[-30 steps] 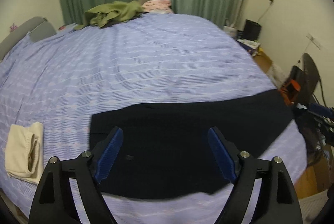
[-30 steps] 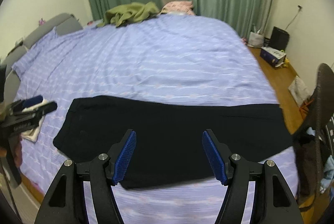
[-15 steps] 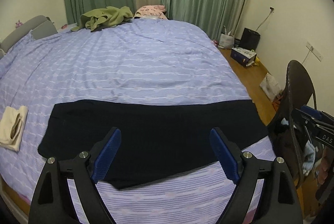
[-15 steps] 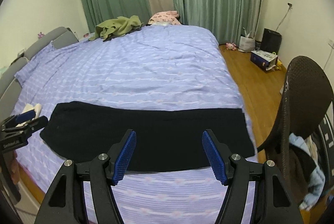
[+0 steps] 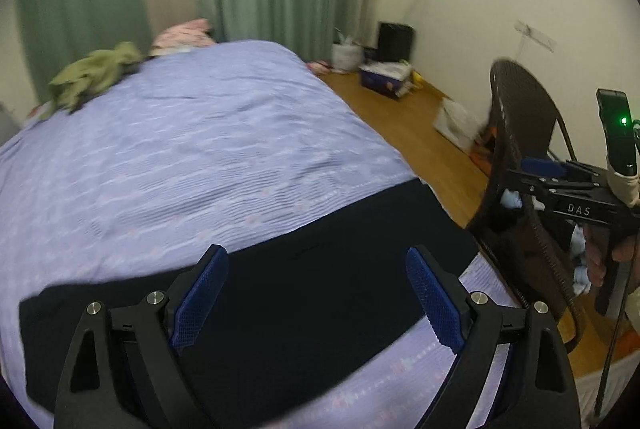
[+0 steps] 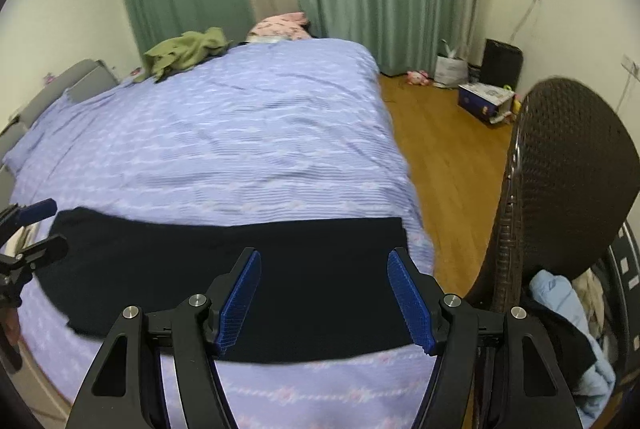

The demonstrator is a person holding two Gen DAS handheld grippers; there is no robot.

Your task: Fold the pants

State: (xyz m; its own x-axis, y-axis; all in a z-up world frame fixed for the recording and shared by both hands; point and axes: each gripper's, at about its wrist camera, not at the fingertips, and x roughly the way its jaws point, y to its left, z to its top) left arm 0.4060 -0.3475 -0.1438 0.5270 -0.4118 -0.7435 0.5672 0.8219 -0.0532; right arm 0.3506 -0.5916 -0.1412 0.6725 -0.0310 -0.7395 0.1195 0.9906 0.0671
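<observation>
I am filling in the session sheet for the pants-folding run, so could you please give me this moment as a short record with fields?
surface: bed with lilac striped sheet
garment: black pants, spread flat as a long band across the near end of the bed
left gripper: over the pants, jaws opening, nothing between them
right gripper: over the pants, jaws apart, nothing held
far end of bed: crumpled green garment, pink item
beside bed: brown wicker chair with clothes on it, wooden floor

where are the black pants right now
The black pants lie flat across the near end of the bed, one end by the bed's edge beside the wicker chair.
</observation>
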